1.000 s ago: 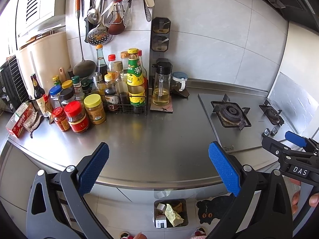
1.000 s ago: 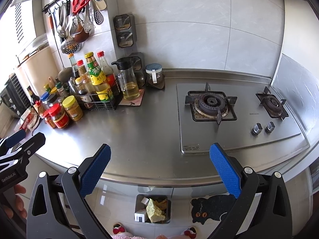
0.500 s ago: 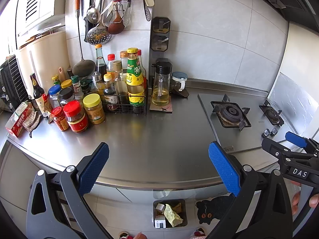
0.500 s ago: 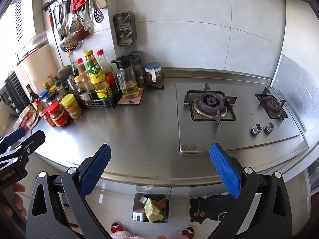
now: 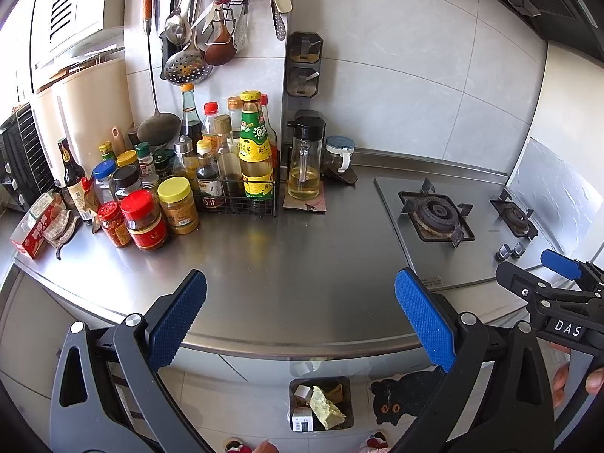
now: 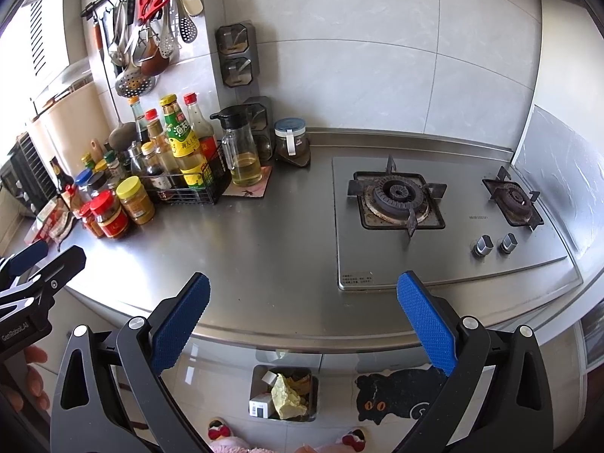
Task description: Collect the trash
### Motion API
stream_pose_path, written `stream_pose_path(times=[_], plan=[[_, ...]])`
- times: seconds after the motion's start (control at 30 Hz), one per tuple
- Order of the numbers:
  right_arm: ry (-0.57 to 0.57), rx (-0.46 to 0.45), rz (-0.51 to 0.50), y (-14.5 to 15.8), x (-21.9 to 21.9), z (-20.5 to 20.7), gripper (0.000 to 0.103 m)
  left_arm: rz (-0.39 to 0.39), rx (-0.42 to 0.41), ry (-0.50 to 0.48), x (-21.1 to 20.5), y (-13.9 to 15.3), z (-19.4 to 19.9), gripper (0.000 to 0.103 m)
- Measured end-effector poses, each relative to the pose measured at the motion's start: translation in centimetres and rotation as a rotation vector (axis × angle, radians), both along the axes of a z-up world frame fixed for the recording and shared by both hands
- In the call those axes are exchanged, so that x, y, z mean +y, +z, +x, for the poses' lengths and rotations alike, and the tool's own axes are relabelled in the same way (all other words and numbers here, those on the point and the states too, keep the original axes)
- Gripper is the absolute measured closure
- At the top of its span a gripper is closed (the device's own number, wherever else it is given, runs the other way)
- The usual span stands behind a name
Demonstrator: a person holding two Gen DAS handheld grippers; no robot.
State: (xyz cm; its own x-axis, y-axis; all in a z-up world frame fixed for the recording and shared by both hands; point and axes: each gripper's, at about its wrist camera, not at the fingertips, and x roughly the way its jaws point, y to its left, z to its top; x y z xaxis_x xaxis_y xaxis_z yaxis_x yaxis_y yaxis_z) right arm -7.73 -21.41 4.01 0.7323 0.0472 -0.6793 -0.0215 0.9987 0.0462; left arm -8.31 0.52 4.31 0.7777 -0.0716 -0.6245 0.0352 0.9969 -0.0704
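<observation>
Left wrist view: hovering at the steel counter (image 5: 287,264) edge, left gripper (image 5: 300,317) fingers spread wide, gripping nothing. Looking down on the trash bin (image 5: 349,407) on the floor below, already holding a crumpled yellow wrapper (image 5: 326,406) and a small barcoded box (image 5: 303,421). Probably scanning for leftover litter — worth sweeping toward the red carton (image 5: 36,228) at far left. Reading "DAS" on the right gripper (image 5: 543,283).

Right wrist view: right gripper (image 6: 302,317) fingers likewise parted and empty, aiming over the same bin (image 6: 314,400). Spotting "GenRobot.AI" on the other tool — green-labelled bottle (image 6: 185,139) script too small to read surely.
</observation>
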Motion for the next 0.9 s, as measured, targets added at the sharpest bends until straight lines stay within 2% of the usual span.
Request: stream_pose_path(times=[0.67,0.83,0.9], plan=[[0.002,0.003,0.016,-0.2,0.2,0.7,0.003,0.054,-0.006,0.037,-0.1,0.2,0.7,0.008],[0.008,0.01,0.023,-0.5,0.2,1.0,0.003,0.057,-0.002,0.049,-0.1,-0.1,0.8,0.008],[0.01,0.014,0.023,-0.7,0.3,1.1,0.003,0.029,0.011,0.034,0.0,-0.2,0.8,0.008]])
